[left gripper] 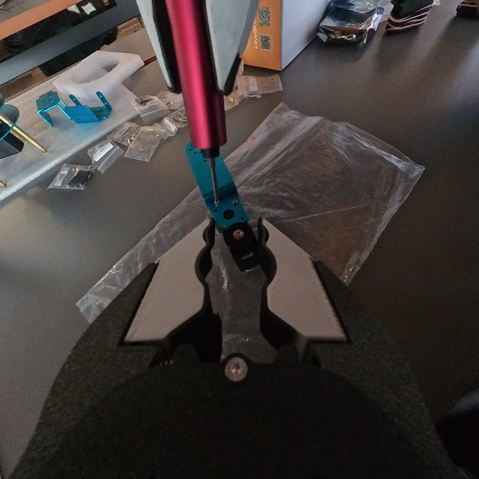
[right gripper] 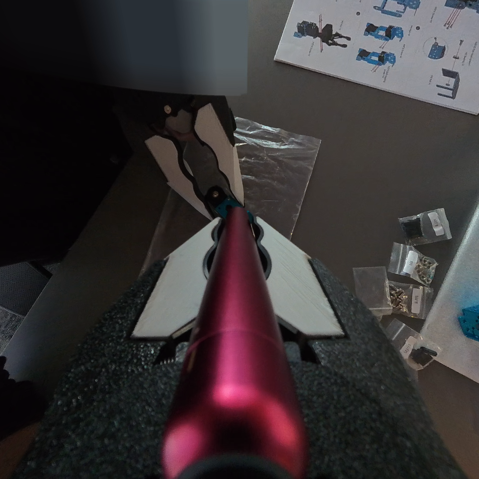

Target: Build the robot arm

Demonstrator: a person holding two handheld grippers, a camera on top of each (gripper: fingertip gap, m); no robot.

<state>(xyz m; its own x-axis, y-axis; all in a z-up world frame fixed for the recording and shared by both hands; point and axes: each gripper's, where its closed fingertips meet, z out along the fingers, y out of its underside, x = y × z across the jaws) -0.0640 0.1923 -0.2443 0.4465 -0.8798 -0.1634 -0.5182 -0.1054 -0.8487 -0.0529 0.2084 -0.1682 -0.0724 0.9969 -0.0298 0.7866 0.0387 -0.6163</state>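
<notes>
My left gripper [left gripper: 237,233] is shut on a black servo [left gripper: 245,245] with a blue metal bracket [left gripper: 216,189] fixed to it, held above a clear plastic bag [left gripper: 324,186]. My right gripper [right gripper: 237,223] is shut on a magenta screwdriver [right gripper: 233,337]. In the left wrist view the screwdriver [left gripper: 201,77] comes down from the top, and its thin bit [left gripper: 214,185] rests on a screw hole of the bracket. In the right wrist view the left gripper [right gripper: 223,204] shows beyond the screwdriver tip, with the bracket [right gripper: 225,207] mostly hidden.
Small bags of screws [left gripper: 140,140] and blue brackets [left gripper: 77,108] on a light mat lie at the left, beside white foam [left gripper: 98,72]. An orange and white box [left gripper: 274,33] stands behind. An instruction sheet [right gripper: 388,46] and more screw bags [right gripper: 404,285] lie at the right. Spacing between my two grippers at the tips: around 8 centimetres.
</notes>
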